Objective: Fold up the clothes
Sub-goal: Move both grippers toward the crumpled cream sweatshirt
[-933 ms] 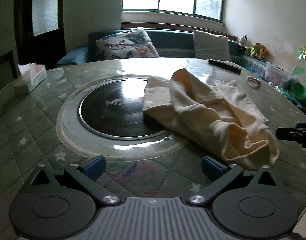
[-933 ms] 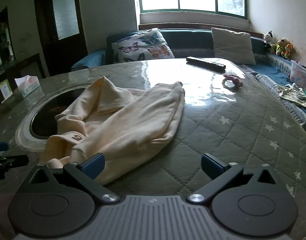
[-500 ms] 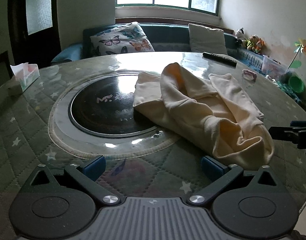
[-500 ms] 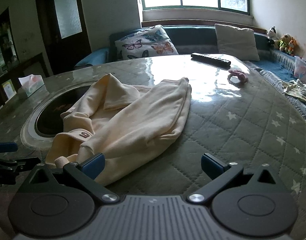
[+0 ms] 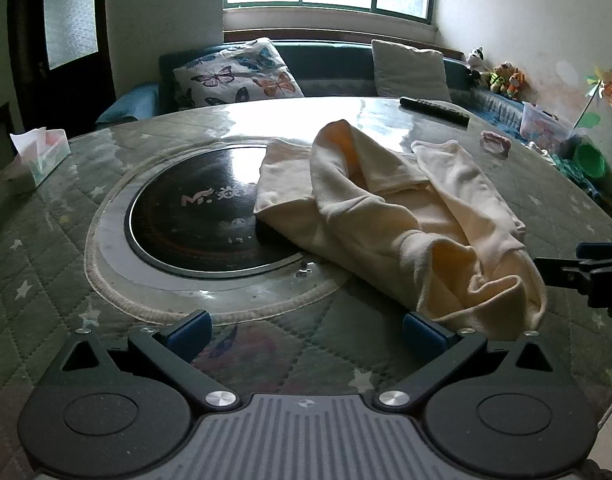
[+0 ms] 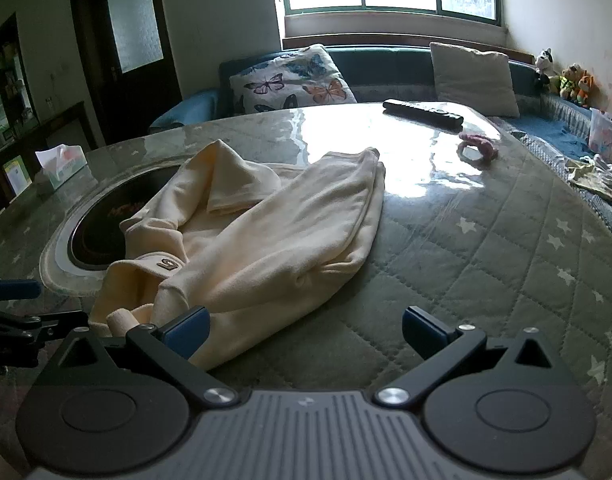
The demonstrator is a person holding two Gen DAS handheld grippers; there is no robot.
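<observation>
A: Item one, largest: the round table (image 6: 505, 264), quilted star-pattern cover under a glossy clear sheet, filling the middle of both views. Why the sheet?

B: Judged a wipe-clean work surface; cloth should slide on it easily. Item two: dark round inset (image 5: 194, 216), centre-left of the left wrist view, partly covered by the garment.

A: Item three, the task's thing: cream garment (image 6: 266, 240), crumpled, lying centre-left in the right wrist view with a leg or sleeve running up toward centre; a small label shows near its lower left. Not yet laid flat, no fold begun.

B: Item four: left gripper (image 5: 306, 326), bottom of its frame, jaws spread wide, grasping nothing, its right finger just beside the garment's near edge. Placed, I judge, to take that edge.

A: Item five: right gripper (image 6: 304, 324), likewise parted and empty, left finger at the cloth's near edge, apparently for a matching hold.

B: Smaller: tissue box (image 5: 40, 152) centre left, remote (image 6: 423, 112) upper centre, pink ring-shaped thing (image 6: 477, 148), all well apart from the work
</observation>
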